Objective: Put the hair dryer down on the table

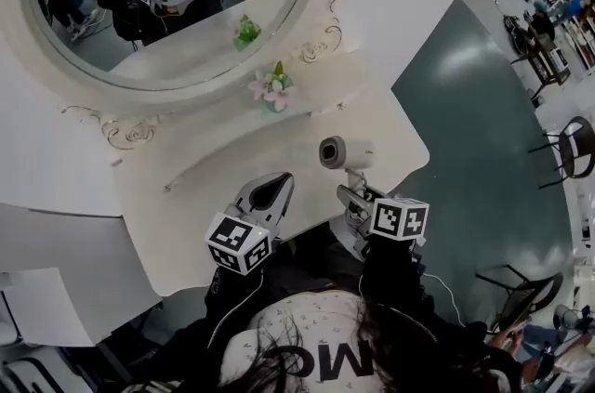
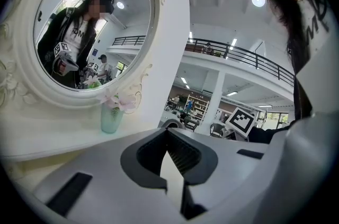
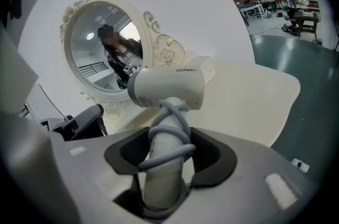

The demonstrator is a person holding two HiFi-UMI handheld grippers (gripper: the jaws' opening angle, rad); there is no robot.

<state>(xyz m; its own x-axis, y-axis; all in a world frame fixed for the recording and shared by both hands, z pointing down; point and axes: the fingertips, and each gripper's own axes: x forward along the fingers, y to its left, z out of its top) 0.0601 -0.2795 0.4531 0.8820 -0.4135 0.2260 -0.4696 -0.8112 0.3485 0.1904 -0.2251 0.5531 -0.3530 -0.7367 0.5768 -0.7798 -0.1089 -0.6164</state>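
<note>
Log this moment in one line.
right claw: shut on hair dryer handle | hair dryer: upright over table | left claw: shut, empty

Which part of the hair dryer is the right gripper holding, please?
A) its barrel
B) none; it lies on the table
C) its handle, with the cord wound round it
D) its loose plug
C: in the right gripper view the right gripper is closed on the hair dryer at its handle, with the grey cord wrapped round that handle and the barrel clear above the jaws.
</note>
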